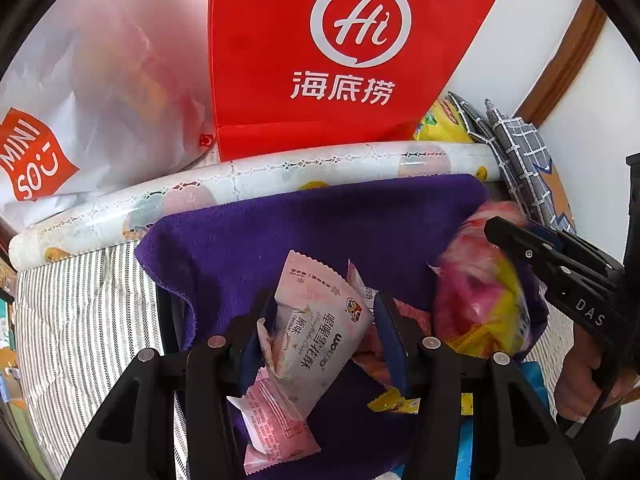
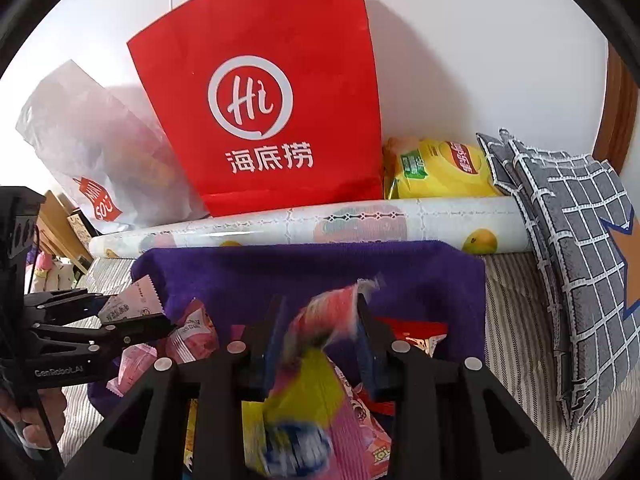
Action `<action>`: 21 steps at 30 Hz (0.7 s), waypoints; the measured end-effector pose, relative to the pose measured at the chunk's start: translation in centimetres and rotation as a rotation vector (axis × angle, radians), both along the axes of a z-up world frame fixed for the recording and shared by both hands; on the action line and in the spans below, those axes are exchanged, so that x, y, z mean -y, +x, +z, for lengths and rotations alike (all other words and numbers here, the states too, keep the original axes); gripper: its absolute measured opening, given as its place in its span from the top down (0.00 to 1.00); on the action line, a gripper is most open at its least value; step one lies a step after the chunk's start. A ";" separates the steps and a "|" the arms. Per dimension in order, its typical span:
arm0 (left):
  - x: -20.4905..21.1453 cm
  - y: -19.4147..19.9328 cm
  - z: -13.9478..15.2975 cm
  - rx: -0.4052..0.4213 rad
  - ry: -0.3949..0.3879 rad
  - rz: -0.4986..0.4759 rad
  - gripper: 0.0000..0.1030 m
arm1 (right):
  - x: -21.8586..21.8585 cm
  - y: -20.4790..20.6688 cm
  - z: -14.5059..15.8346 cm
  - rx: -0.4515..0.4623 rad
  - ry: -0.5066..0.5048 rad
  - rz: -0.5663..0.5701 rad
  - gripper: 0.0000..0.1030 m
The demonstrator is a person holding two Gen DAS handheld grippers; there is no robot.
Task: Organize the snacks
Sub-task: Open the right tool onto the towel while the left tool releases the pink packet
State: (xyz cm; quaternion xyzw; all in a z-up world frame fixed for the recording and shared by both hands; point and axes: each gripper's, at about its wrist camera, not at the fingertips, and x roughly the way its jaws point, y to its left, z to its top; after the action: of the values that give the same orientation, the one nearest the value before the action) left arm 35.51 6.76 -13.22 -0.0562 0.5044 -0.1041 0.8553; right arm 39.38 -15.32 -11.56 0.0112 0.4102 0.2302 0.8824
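Over purple towel (image 1: 360,216), left fingers (image 1: 256,320) grip pale packet (image 1: 320,328); right fingers (image 2: 364,332) bracket pink-yellow packet (image 2: 320,320).

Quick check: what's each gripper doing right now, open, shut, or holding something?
Left gripper: shut on the pale pink snack packet.
Right gripper: pink-and-yellow snack bag between its fingers; grip cannot be told, bag blurred.

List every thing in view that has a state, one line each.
Left gripper: shut on pale pink snack packet, held tilted.
Right gripper: around blurred pink and yellow snack bag; grip unclear.
Red paper bag: upright against the wall.
Patterned roll: lying flat.
Purple towel: spread under the snacks.
Yellow chip bag: sealed, leaning.
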 end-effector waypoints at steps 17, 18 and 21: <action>1.6 -1.6 3.2 0.065 0.053 -0.013 0.27 | 1.5 -4.2 4.0 0.105 0.008 -0.046 0.51; 1.7 -1.8 3.5 0.071 0.052 -0.011 0.26 | 1.8 -4.6 4.1 0.105 0.007 -0.051 0.51; 1.6 -2.2 4.3 0.083 0.040 0.000 0.25 | 2.7 -5.5 4.3 0.104 -0.001 -0.072 0.51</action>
State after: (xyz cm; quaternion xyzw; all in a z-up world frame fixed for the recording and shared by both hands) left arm 33.33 5.19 -8.90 -0.0347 0.4707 -0.0964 0.8764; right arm 33.85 -18.04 -7.21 0.0138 0.3632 0.1985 0.9102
